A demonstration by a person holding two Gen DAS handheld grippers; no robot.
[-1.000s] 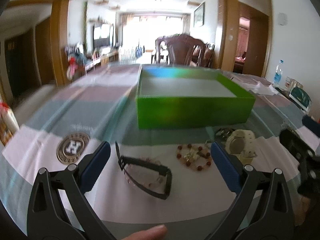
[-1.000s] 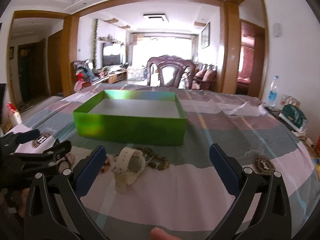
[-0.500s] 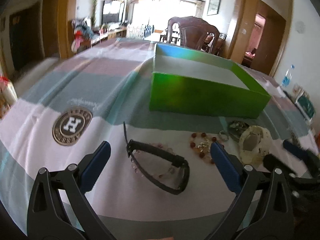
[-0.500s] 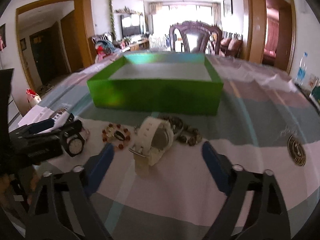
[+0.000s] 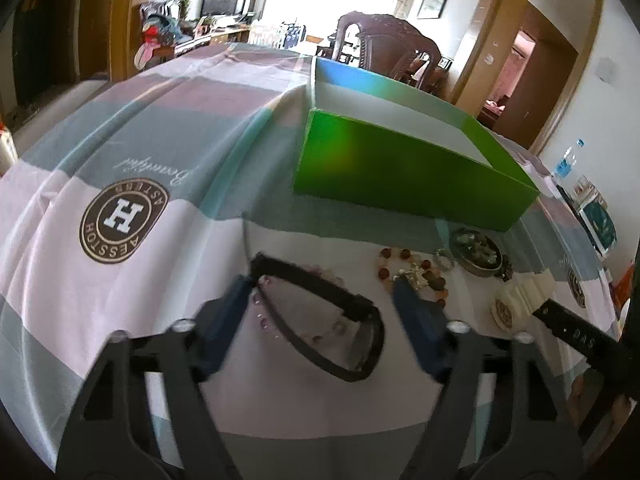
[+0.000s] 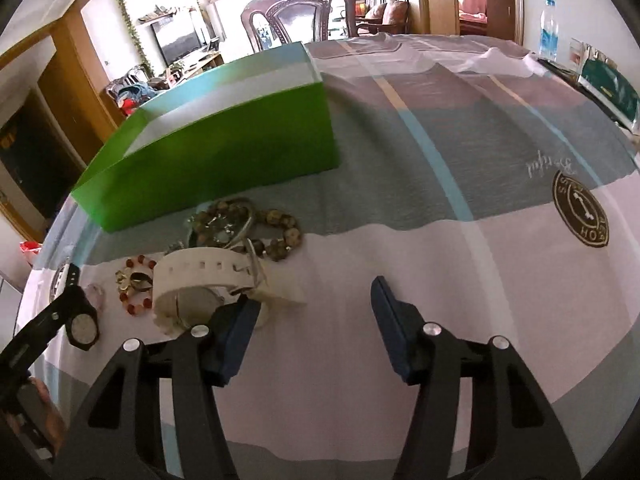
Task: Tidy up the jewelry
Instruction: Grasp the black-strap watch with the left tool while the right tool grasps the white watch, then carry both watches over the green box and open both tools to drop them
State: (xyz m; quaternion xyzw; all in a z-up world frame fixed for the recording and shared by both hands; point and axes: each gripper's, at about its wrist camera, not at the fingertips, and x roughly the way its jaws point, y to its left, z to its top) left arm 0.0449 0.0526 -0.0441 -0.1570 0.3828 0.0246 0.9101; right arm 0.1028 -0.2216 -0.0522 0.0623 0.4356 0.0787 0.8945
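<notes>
A black watch (image 5: 320,312) lies on the cloth between the open jaws of my left gripper (image 5: 324,304), above a pale pink bead bracelet (image 5: 280,320). It also shows in the right wrist view (image 6: 82,322). A white watch (image 6: 208,284) lies just left of my open right gripper (image 6: 316,304), touching its left finger (image 6: 236,332). A red bead bracelet (image 6: 134,284) and a brown bead bracelet (image 6: 280,232) lie near it. The open green box (image 5: 400,172) stands behind the jewelry and looks empty.
A striped tablecloth with round logos (image 5: 120,220) covers the table. A dark wooden chair (image 6: 296,16) stands behind the far edge. A water bottle (image 6: 548,40) and a green packet (image 6: 608,88) sit at the far right.
Both grippers have dropped lower and closer to the jewelry. The left jaws now straddle the black watch. The right gripper has come right next to the white watch, its jaws narrower than before.
</notes>
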